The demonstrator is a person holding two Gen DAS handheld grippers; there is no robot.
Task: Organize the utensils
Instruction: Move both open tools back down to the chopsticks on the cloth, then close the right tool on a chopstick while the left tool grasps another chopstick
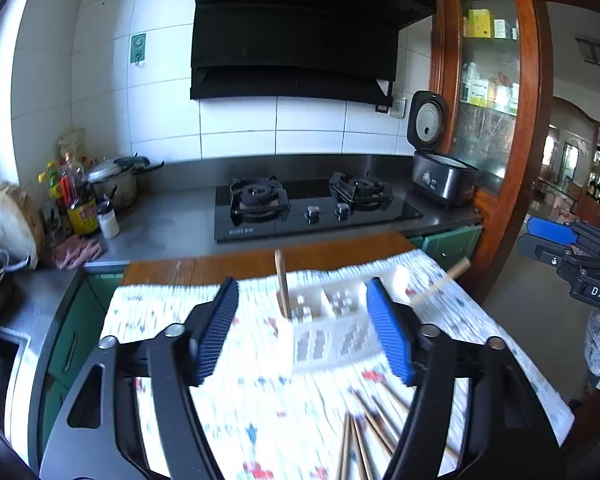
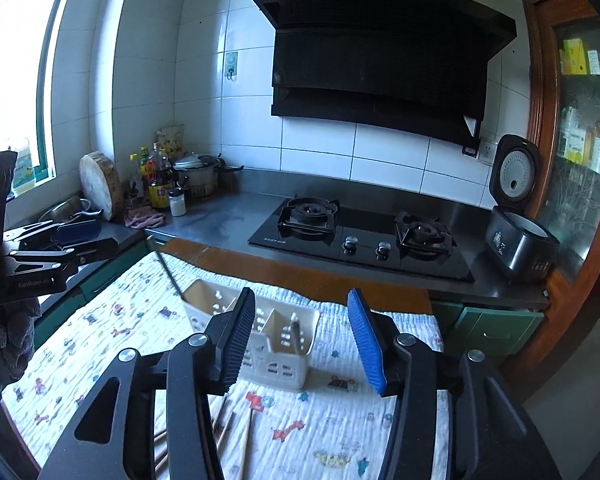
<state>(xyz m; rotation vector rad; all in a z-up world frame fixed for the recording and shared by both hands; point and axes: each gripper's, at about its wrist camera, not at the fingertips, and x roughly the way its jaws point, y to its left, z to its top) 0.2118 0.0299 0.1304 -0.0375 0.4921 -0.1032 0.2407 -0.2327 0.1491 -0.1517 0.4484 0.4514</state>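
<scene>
A: Left wrist view first. How far along was the task?
B: Partway. White caddy point(image 1: 332, 328) sat on the patterned cloth point(image 1: 160, 320) at 12 o'clock of the left gripper point(image 1: 305, 330); one chopstick point(image 1: 283, 284) stood in it, a wooden handle point(image 1: 440, 284) leaned at its 2 o'clock. Loose chopsticks point(image 1: 364, 436) lay at 5 o'clock, unsorted.
A: Jaws?
B: Spread wide, nothing pinched, caddy blurred beyond them.
A: Right wrist view?
B: Same caddy point(image 2: 276, 360) at 12 o'clock of the right gripper point(image 2: 302, 338), a utensil point(image 2: 296, 330) in its right compartment. Loose sticks point(image 2: 224, 424) at 7 o'clock. Jaws parted, empty. Left gripper point(image 2: 60, 248) at 9 o'clock, apart.
</scene>
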